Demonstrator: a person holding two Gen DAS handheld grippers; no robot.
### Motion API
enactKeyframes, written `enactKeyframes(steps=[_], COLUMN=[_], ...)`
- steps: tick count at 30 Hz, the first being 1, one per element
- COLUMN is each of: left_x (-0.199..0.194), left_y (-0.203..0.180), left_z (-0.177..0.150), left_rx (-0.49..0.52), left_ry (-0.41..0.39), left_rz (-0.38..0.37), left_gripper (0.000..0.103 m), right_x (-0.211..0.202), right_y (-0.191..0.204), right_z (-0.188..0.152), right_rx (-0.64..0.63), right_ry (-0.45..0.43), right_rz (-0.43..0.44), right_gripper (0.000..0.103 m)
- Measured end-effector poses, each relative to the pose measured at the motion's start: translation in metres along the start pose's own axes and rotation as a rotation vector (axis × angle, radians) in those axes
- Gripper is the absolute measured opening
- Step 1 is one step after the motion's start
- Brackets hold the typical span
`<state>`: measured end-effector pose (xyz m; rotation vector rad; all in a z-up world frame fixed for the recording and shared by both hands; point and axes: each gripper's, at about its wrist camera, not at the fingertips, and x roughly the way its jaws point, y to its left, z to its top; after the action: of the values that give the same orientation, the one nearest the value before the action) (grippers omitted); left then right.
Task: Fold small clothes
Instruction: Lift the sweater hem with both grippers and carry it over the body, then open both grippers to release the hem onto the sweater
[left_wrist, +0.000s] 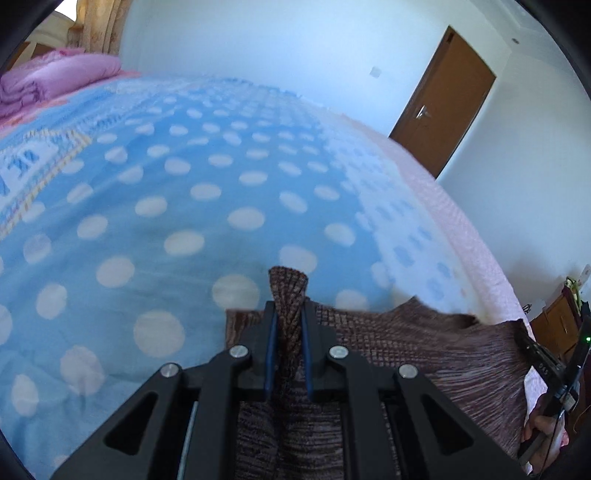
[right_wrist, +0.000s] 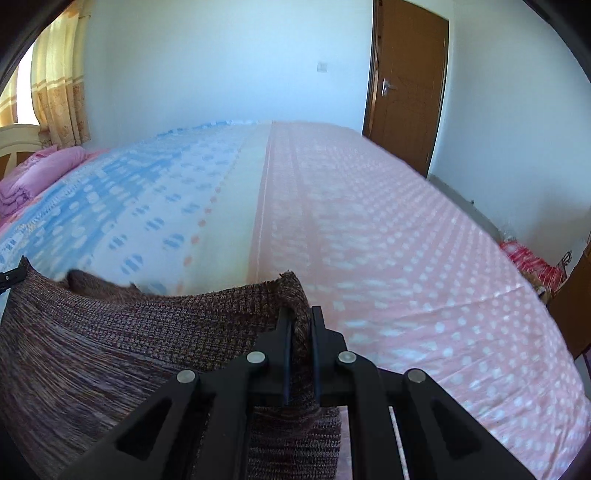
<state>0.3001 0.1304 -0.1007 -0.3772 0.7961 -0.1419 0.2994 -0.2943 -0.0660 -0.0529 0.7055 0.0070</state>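
A brown knitted garment (left_wrist: 424, 354) hangs stretched between my two grippers above the bed. My left gripper (left_wrist: 288, 314) is shut on one corner of it, and a fold of the knit pokes up past the fingertips. My right gripper (right_wrist: 300, 314) is shut on the other corner of the same garment (right_wrist: 110, 332). The cloth spans to the right in the left wrist view and to the left in the right wrist view. The other gripper's body shows at the far right of the left view (left_wrist: 546, 369).
The bed has a blue sheet with white dots (left_wrist: 166, 206) and a pink dotted part (right_wrist: 406, 240). A folded pink quilt (left_wrist: 55, 81) lies at the far left. A brown door (right_wrist: 406, 81) stands in the white wall. Curtains (right_wrist: 59, 92) hang at left.
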Motion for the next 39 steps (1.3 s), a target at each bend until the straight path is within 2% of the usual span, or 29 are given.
enactKeyframes(steps=[3,5,7,8,10,13,15,18,20,22,24,26,28,30,31,33,35,37,39], left_x=[-0.002,-0.001,0.000,-0.001,0.000,-0.006,-0.021,-0.049,-0.063,-0.071,-0.073,-0.068,-0.061,-0.054,-0.054,-0.058,-0.057,-0.057,-0.056], left_y=[0.008,0.009,0.007,0.006,0.008,0.017,0.017,0.000,-0.017,-0.036,-0.050,-0.055,-0.053,-0.042,-0.036,-0.024,-0.018,-0.021,-0.024], left_z=[0.001,-0.001,-0.001,-0.001,0.000,0.001,0.001,-0.009,-0.022,-0.040,-0.057,-0.070,-0.078,-0.081,-0.081,-0.080,-0.081,-0.082,-0.084], left_rx=[-0.045,-0.049,-0.042,-0.041,-0.057,-0.096,-0.076,0.020,0.094,0.169,0.201,0.206,0.205,0.180,0.148,0.079,0.052,0.064,0.075], left_ry=[-0.001,0.010,0.011,0.011,0.011,0.016,-0.003,-0.031,-0.039,-0.037,-0.019,0.019,0.036,0.027,0.022,0.007,0.000,-0.004,-0.004], left_rz=[-0.005,0.003,0.014,0.016,0.009,-0.019,0.020,0.033,0.029,0.034,0.029,0.012,0.041,0.082,0.072,0.034,0.014,0.021,0.019], left_gripper=[0.017,0.019,0.020,0.020,0.026,0.037,0.042,0.043,0.048,0.058,0.061,0.061,0.061,0.061,0.061,0.061,0.061,0.061,0.066], right_x=[0.004,0.014,0.023,0.025,0.014,-0.023,-0.044,-0.069,-0.079,-0.081,-0.074,-0.066,-0.055,-0.062,-0.065,-0.069,-0.071,-0.076,-0.077], right_y=[-0.001,0.000,-0.003,-0.008,-0.026,-0.059,-0.066,-0.041,-0.018,0.001,0.014,0.015,0.016,0.014,0.009,-0.006,-0.018,-0.021,-0.017], right_z=[0.001,0.002,0.001,0.001,0.003,0.003,-0.001,-0.012,-0.024,-0.033,-0.043,-0.054,-0.067,-0.077,-0.079,-0.084,-0.081,-0.066,-0.044], right_rx=[-0.003,-0.004,0.016,0.039,0.131,0.307,0.337,0.200,0.106,0.053,0.052,0.079,0.057,0.022,0.030,0.086,0.107,0.109,0.096], right_ry=[0.004,0.045,0.088,0.096,0.054,-0.067,-0.076,-0.041,-0.021,0.001,0.030,0.063,0.123,0.101,0.112,0.134,0.145,0.091,0.030], right_rz=[0.023,0.023,0.018,0.020,0.068,0.068,0.070,0.072,0.077,0.096,0.068,0.071,0.071,0.052,0.032,0.048,0.045,0.041,0.079], right_gripper=[0.008,0.010,0.020,0.029,0.031,0.031,0.031,0.031,0.031,0.031,0.031,0.031,0.031,0.031,0.031,0.042,0.049,0.049,0.049])
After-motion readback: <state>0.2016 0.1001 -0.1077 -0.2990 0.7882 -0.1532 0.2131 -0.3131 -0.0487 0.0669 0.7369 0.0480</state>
